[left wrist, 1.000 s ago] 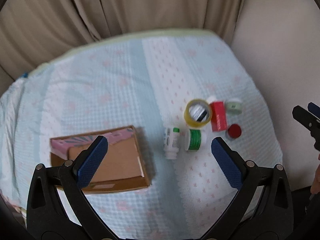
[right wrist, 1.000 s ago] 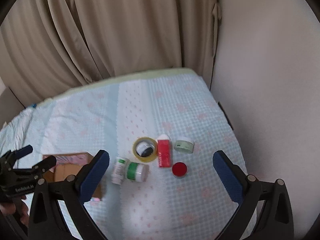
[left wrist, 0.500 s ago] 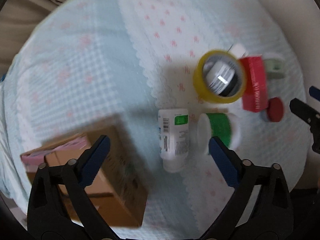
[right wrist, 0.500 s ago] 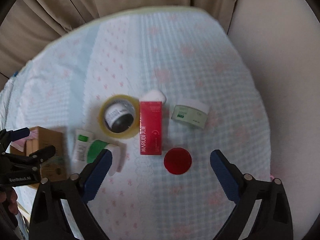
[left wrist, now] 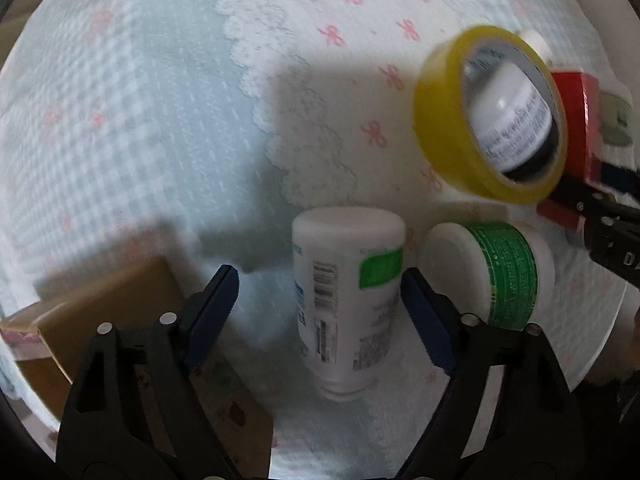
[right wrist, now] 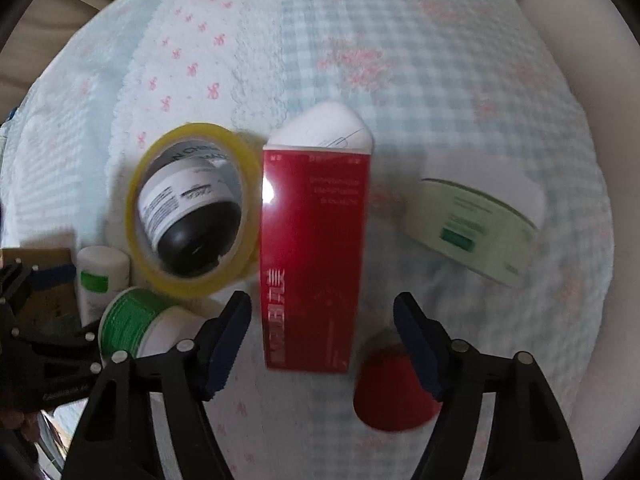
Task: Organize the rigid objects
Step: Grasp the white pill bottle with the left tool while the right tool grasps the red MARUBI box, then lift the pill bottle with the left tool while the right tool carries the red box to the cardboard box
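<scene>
The white bottle (left wrist: 344,304) lay on its side on the bed (left wrist: 120,120), between the spread jaws of the left gripper (left wrist: 320,300), with a green-banded jar (left wrist: 496,272) just beside it and a cardboard box (left wrist: 100,320) to its left. The red box (right wrist: 314,256) lay flat between the spread jaws of the right gripper (right wrist: 322,336), beside a tape roll (right wrist: 192,212) ringing a dark-capped jar (right wrist: 188,216), a pale green tub (right wrist: 476,224) and a red cap (right wrist: 394,392).
</scene>
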`<state>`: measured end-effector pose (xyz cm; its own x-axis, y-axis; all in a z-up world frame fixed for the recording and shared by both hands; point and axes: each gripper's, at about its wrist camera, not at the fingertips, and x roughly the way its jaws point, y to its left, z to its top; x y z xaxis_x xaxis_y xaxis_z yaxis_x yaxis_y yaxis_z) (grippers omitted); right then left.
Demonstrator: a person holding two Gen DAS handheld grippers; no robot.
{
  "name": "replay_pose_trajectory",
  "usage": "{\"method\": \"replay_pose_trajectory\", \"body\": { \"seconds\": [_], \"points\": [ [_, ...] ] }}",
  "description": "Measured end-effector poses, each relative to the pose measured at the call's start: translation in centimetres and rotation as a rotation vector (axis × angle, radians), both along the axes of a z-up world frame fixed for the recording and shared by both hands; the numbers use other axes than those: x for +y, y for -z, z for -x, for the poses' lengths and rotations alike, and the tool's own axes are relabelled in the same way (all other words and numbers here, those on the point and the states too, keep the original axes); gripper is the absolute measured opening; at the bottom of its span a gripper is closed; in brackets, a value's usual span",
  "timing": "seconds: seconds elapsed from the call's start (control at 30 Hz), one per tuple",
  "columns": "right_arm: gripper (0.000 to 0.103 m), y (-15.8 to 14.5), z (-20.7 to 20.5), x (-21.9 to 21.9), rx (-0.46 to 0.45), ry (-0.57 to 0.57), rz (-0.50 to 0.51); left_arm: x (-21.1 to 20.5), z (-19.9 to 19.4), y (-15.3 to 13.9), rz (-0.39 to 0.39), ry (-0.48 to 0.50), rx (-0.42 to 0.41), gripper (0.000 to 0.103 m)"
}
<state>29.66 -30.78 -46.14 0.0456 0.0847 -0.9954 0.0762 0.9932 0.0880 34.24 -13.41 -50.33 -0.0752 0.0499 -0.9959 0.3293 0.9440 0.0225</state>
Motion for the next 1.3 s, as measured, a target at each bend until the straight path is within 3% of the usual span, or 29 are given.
{"method": "replay_pose_trajectory", "body": {
  "seconds": [0.07, 0.2, 0.3, 0.5, 0.63, 0.83, 1.07, 1.17, 1.3],
  "points": [
    [0.058, 0.8, -0.4, 0.1, 0.019, 0.013, -0.010, 0.3, -0.2, 0.3, 0.021, -0.012, 0.009, 0.078],
    [0.039, 2.0, -0.8, 0.5, 0.039, 0.028, -0.017, 1.4, -0.4, 0.8, 0.084, -0.039, 0.042, 0.060],
    [0.038, 2.2, -0.9, 0.7, 0.035, 0.045, -0.019, 1.8, -0.3, 1.2, 0.129, -0.059, 0.062, 0.047],
    [0.038, 2.2, 0.1, 0.1, 0.040, 0.076, -0.029, 2.2, 0.4, 0.9, 0.126, -0.069, 0.027, 0.047],
    [0.038, 1.1, 2.2, -0.9, 0.016, 0.099, -0.029, 2.7, 1.4, -1.3, 0.135, -0.058, -0.027, 0.047],
    [0.037, -2.8, 4.8, -2.2, -0.052, 0.121, -0.034, 4.7, 2.5, -6.6, 0.184, -0.087, -0.121, 0.047],
    [0.037, -10.9, 7.2, -2.0, -0.185, 0.111, -0.034, 5.7, 5.5, -16.9, 0.251, -0.123, -0.278, 0.047],
    [0.037, -14.8, 7.9, -0.4, -0.244, 0.090, -0.036, 5.5, 6.5, -20.9, 0.256, -0.137, -0.342, 0.047],
    [0.037, -19.1, 8.8, 2.6, -0.312, 0.047, -0.038, 8.2, 8.5, -25.9, 0.244, -0.143, -0.441, 0.047]
  ]
}}
